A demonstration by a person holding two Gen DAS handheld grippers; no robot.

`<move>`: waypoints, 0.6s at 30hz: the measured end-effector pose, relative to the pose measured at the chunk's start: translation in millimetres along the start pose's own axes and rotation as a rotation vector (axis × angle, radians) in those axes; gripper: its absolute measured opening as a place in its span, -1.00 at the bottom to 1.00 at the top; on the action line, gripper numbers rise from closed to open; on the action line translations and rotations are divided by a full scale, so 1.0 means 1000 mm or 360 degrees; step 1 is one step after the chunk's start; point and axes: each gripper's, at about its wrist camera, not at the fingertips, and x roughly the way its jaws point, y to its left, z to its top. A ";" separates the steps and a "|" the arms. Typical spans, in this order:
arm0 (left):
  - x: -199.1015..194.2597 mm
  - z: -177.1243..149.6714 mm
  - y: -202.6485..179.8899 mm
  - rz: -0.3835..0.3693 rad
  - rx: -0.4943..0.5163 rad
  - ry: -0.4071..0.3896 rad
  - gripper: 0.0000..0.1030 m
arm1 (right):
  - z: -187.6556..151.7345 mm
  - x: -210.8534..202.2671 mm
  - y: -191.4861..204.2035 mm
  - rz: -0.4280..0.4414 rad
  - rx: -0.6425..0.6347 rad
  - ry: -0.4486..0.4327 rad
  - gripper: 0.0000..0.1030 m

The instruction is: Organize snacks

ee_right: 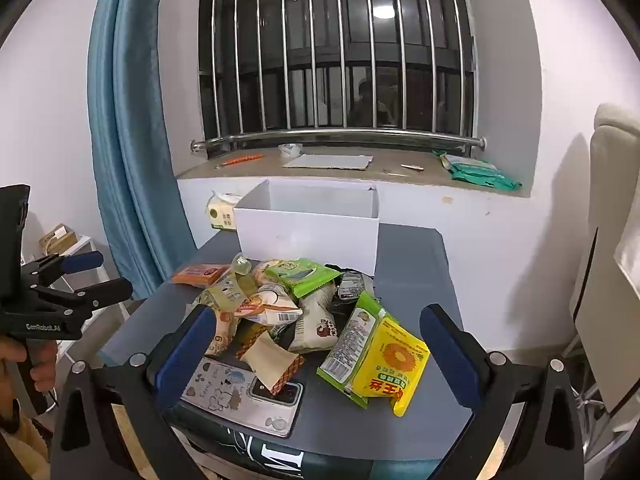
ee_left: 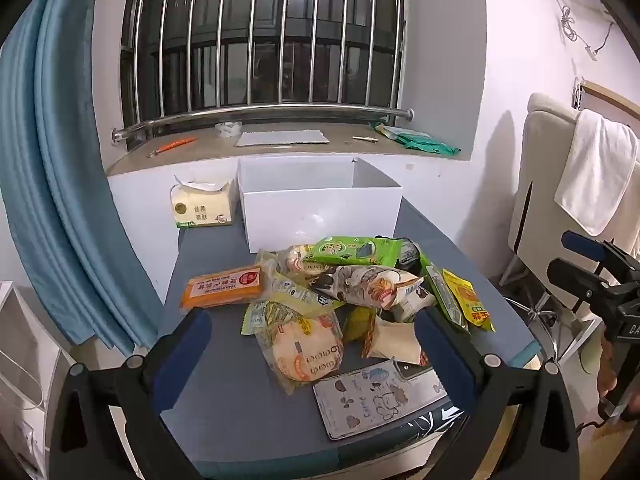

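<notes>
A pile of snack packets (ee_left: 352,284) lies on the grey table (ee_left: 224,408), also in the right wrist view (ee_right: 296,308). It includes an orange pack (ee_left: 224,286), a green pack (ee_left: 354,250) and a yellow pack (ee_right: 390,364). An open white box (ee_left: 320,208) stands behind the pile, also seen in the right wrist view (ee_right: 308,232). My left gripper (ee_left: 312,344) is open and empty, above the near part of the pile. My right gripper (ee_right: 316,344) is open and empty, above the near edge.
A phone in a cartoon case (ee_left: 380,398) lies at the table's near edge. A tissue pack (ee_left: 202,206) stands left of the box. A blue curtain (ee_left: 60,184) hangs at left, a chair with a towel (ee_left: 592,176) at right. The windowsill (ee_left: 280,144) holds small items.
</notes>
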 end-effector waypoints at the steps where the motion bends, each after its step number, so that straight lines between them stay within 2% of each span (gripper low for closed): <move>1: -0.001 0.000 0.000 -0.0008 -0.0007 -0.0003 1.00 | 0.000 0.000 0.000 0.0012 0.0004 0.0004 1.00; 16: -0.002 0.001 -0.002 -0.0032 0.0003 0.0022 1.00 | -0.002 0.002 -0.008 0.0006 -0.0011 0.0008 1.00; 18: -0.003 0.001 -0.002 -0.0030 0.0000 0.0018 1.00 | 0.000 0.000 0.001 -0.0012 -0.0017 0.0020 1.00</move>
